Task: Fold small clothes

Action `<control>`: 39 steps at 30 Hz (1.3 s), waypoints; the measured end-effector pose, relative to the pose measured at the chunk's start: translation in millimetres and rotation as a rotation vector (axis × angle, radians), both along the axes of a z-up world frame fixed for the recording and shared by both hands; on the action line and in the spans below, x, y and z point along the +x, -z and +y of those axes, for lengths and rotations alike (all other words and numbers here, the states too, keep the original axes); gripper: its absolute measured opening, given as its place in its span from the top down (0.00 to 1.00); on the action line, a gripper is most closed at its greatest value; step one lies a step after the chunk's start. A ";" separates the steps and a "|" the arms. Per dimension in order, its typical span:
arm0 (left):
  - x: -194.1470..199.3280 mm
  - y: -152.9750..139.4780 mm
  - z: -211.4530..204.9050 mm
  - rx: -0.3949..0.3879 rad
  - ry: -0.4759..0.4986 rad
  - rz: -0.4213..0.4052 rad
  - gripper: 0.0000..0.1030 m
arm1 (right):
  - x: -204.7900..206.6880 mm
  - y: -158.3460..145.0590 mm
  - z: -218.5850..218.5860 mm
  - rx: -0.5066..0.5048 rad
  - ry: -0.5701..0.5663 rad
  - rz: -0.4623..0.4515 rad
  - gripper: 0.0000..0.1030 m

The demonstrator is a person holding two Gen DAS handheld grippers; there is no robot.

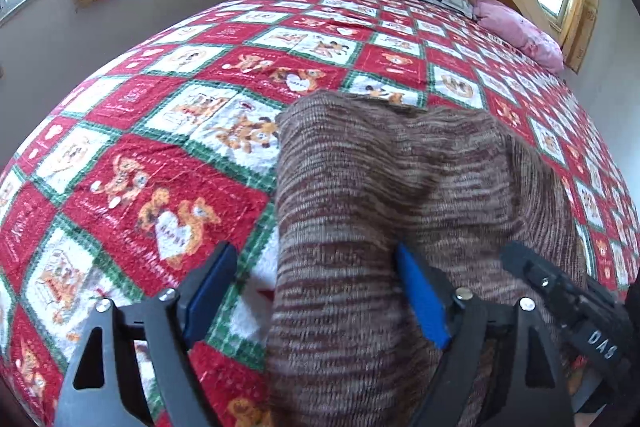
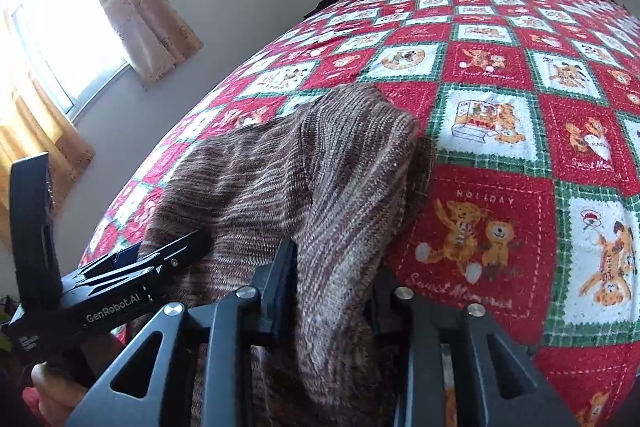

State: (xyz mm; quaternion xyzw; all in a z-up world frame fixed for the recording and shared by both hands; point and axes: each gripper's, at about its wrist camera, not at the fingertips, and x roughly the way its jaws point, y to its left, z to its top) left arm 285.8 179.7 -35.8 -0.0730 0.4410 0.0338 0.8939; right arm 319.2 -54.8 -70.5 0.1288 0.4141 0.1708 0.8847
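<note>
On the quilted bed point(image 1: 168, 131), left tool point(image 1: 316, 283) spread loose around brown knit garment point(image 1: 380, 187); right tool point(image 2: 332, 291) clamps its edge.

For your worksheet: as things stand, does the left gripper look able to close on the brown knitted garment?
Probably yes. The left gripper stands open, and the brown knitted garment already runs between its blue pads with nothing else between them. The right gripper has the same cloth between its fingers.
</note>
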 end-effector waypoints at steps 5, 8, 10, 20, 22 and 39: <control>-27.0 -12.5 -2.2 0.057 -0.014 -0.010 0.18 | -46.0 -30.6 -12.7 -0.046 0.095 -0.100 0.66; -48.8 -19.0 -9.8 0.114 -0.022 -0.048 0.18 | -77.4 -47.0 -5.6 -0.094 0.085 -0.177 0.66; -59.2 -17.0 -16.3 0.146 -0.016 -0.059 0.18 | -89.5 -48.7 3.7 -0.091 0.039 -0.179 0.70; -74.2 10.8 -17.7 0.158 -0.028 -0.019 0.15 | -105.3 -6.5 30.7 -0.221 -0.039 -0.044 0.70; -80.2 11.7 -20.4 0.176 -0.023 -0.030 0.14 | -108.3 -6.2 30.3 -0.226 -0.037 -0.035 0.70; -172.1 21.6 -32.5 0.175 0.000 -0.053 0.00 | -204.7 -3.1 23.6 -0.224 0.136 -0.022 0.48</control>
